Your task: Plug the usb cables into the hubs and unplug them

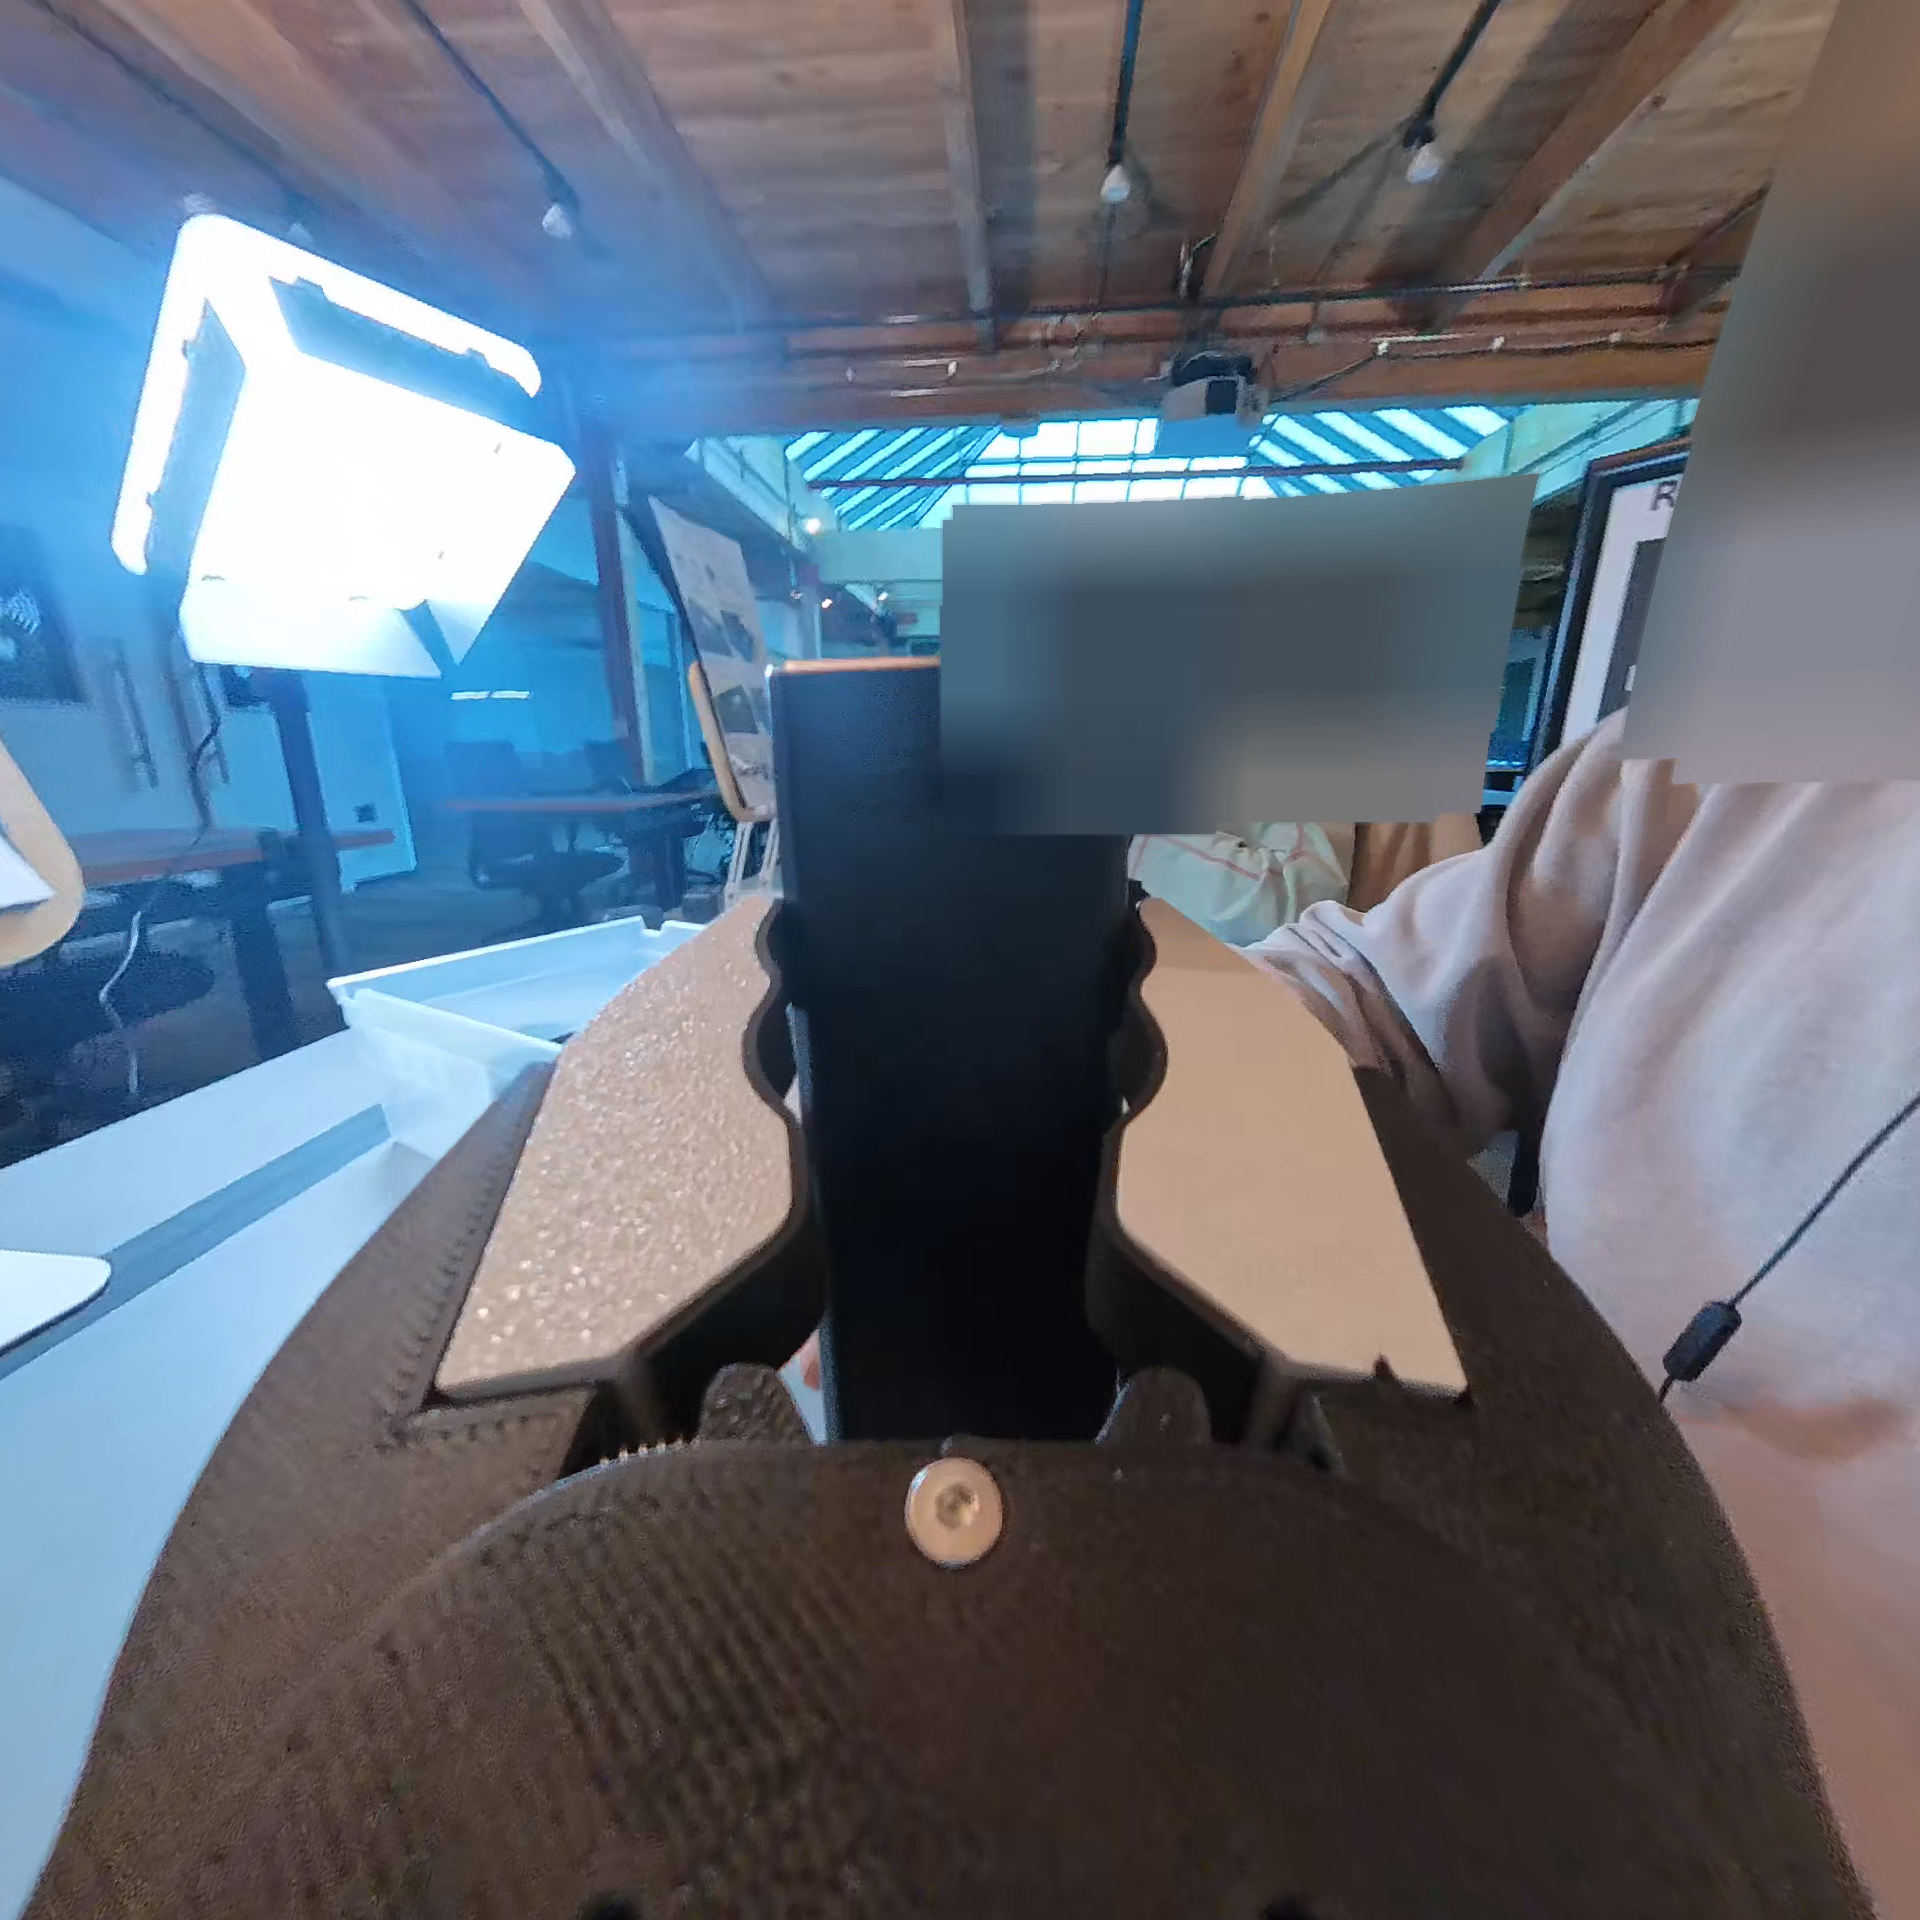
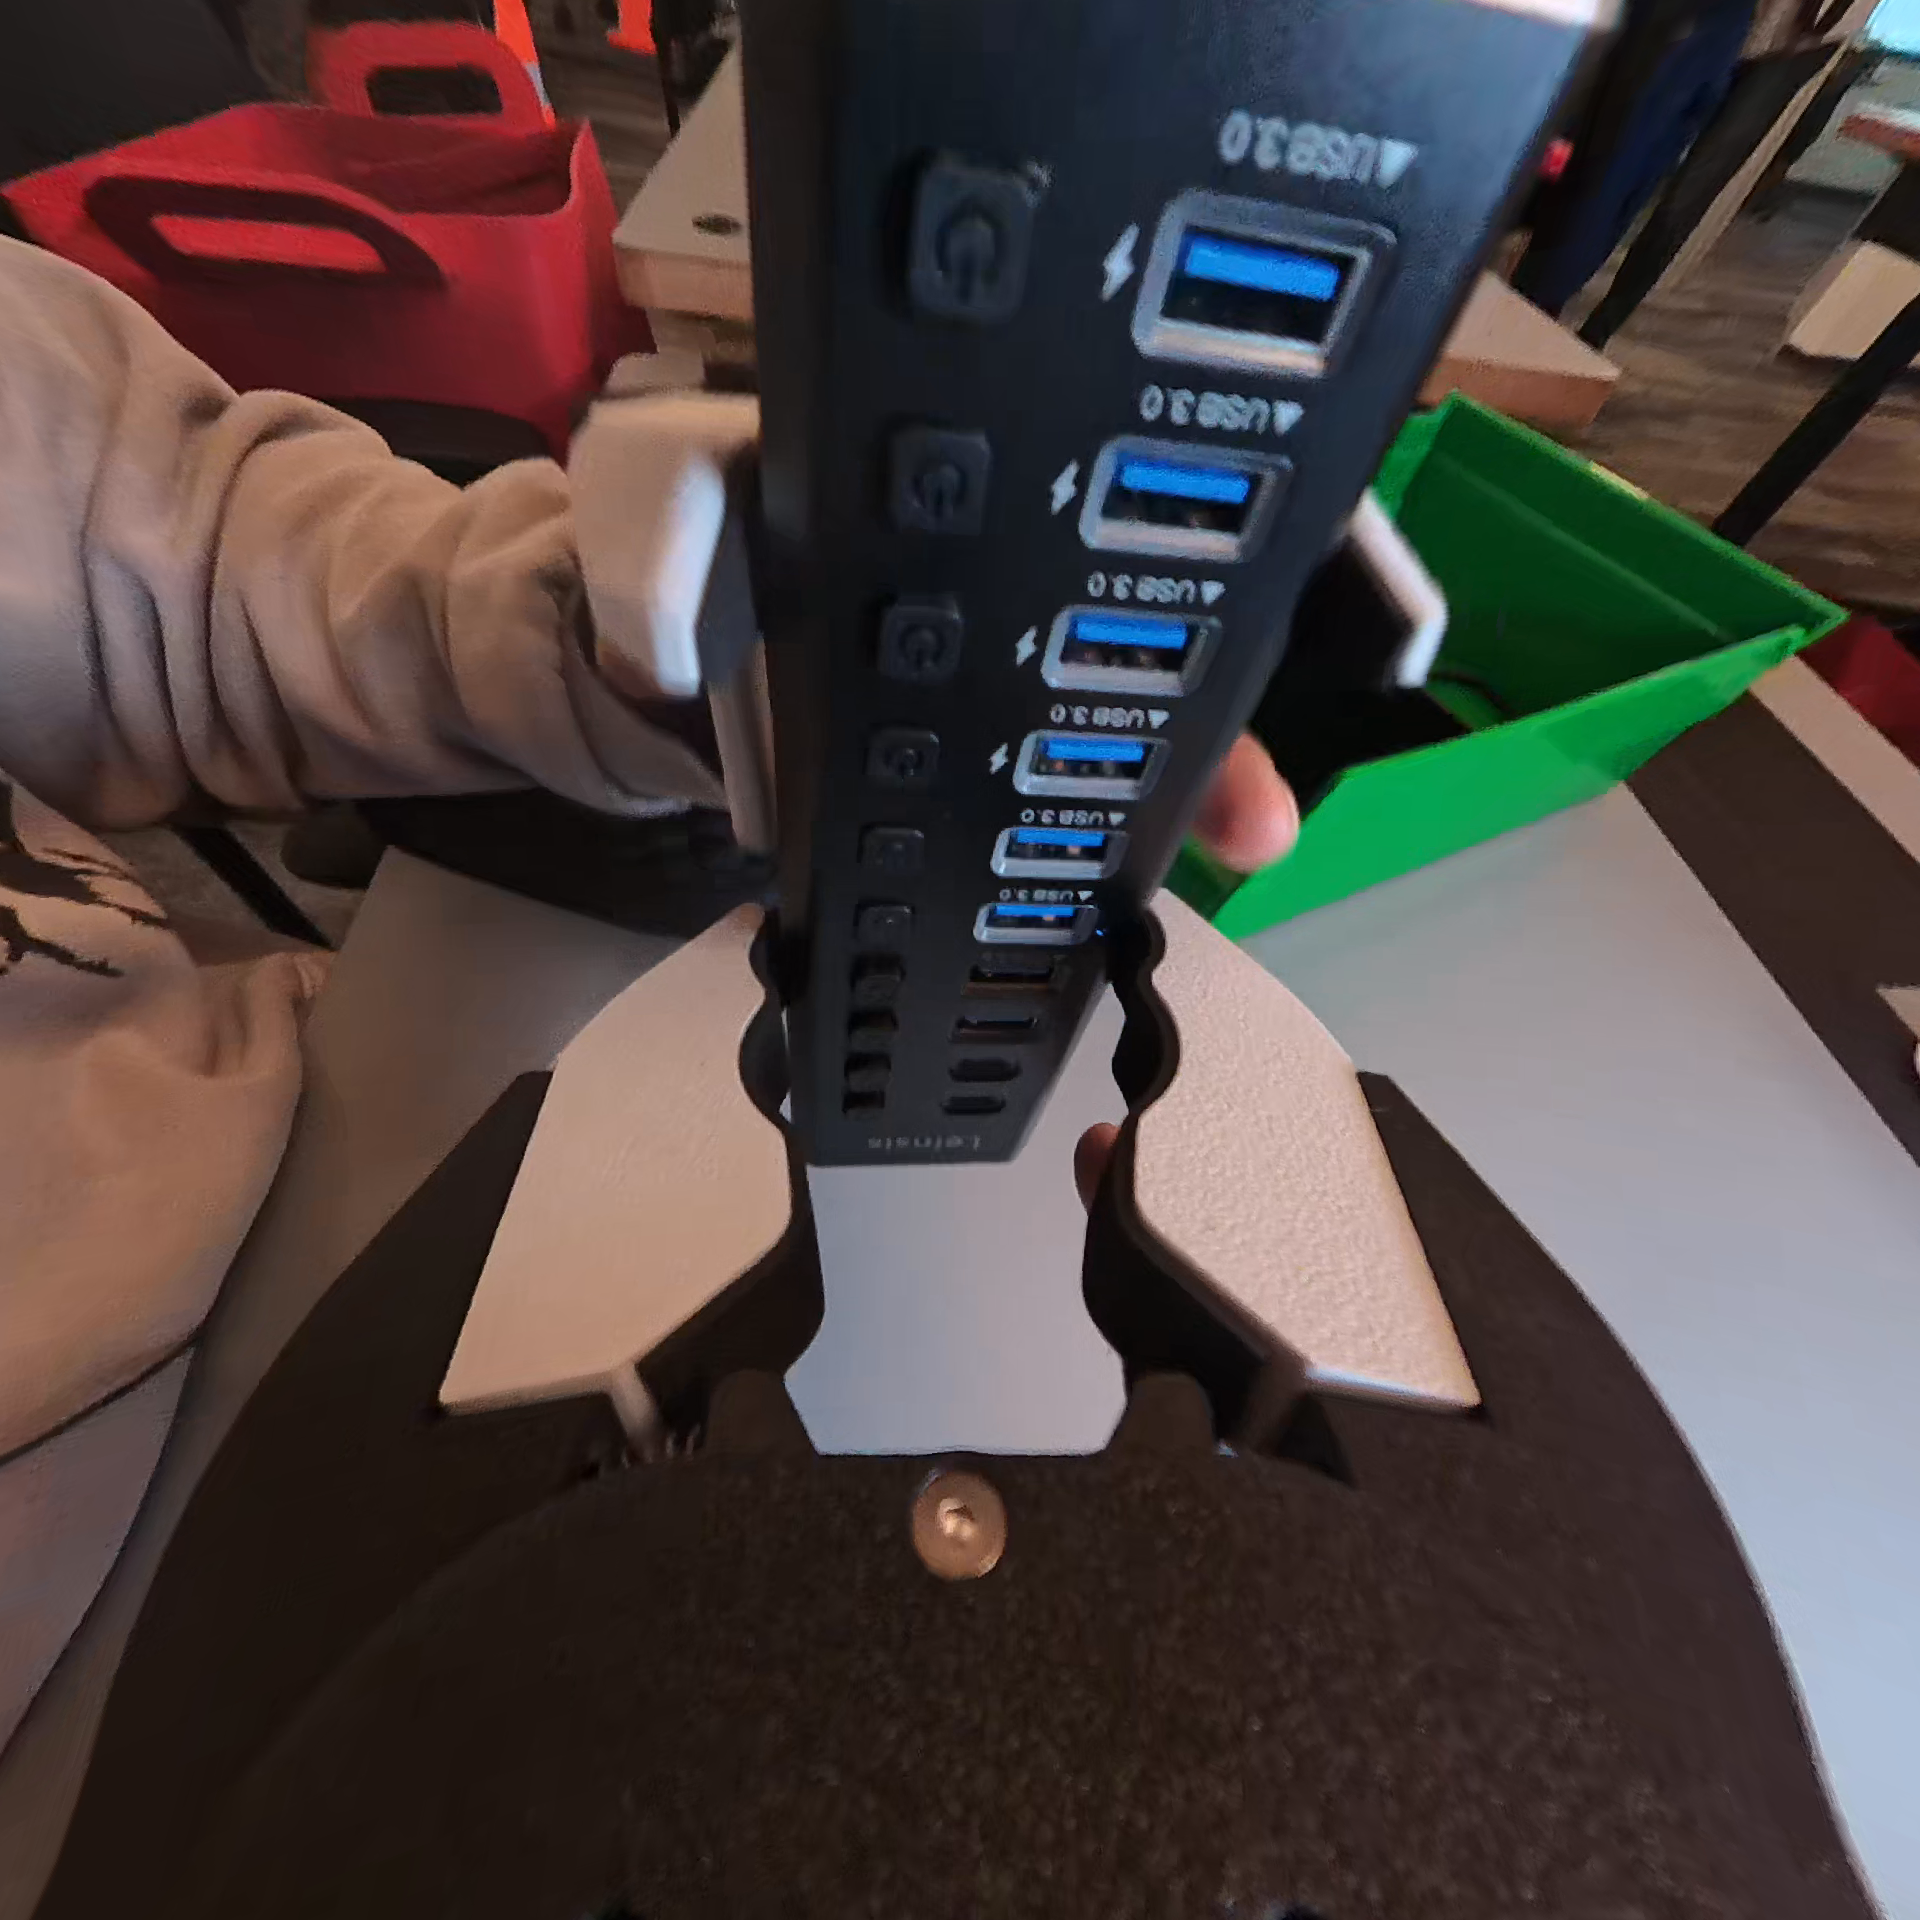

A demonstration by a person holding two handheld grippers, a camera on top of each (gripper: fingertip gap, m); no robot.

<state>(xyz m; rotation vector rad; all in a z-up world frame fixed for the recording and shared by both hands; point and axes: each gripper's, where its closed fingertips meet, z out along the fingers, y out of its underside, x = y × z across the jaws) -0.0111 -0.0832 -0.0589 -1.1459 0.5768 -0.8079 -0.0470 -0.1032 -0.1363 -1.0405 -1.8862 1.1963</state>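
A long black USB hub (image 2: 1039,499) with a row of blue ports and small buttons stands upright above the white table (image 2: 1558,1143). My right gripper (image 2: 951,987) is shut on its near end. My left gripper (image 1: 956,935) is shut on the same hub (image 1: 956,1091), seen here from its plain back. In the right wrist view the left gripper's white fingers (image 2: 655,561) clamp the hub's middle from both sides. Bare human fingertips (image 2: 1247,800) show behind the hub. All visible ports are empty. No USB cable plug is in view.
A green bin (image 2: 1558,644) stands at the right of the table and a red bag (image 2: 312,260) at the back left. A person in a light sweatshirt (image 1: 1714,1039) is close by, with a thin black cord (image 1: 1704,1340). White trays (image 1: 468,997) and a bright light panel (image 1: 332,468) are at the left. The tips of one gripper are about 8 centimetres away from the tips of the other.
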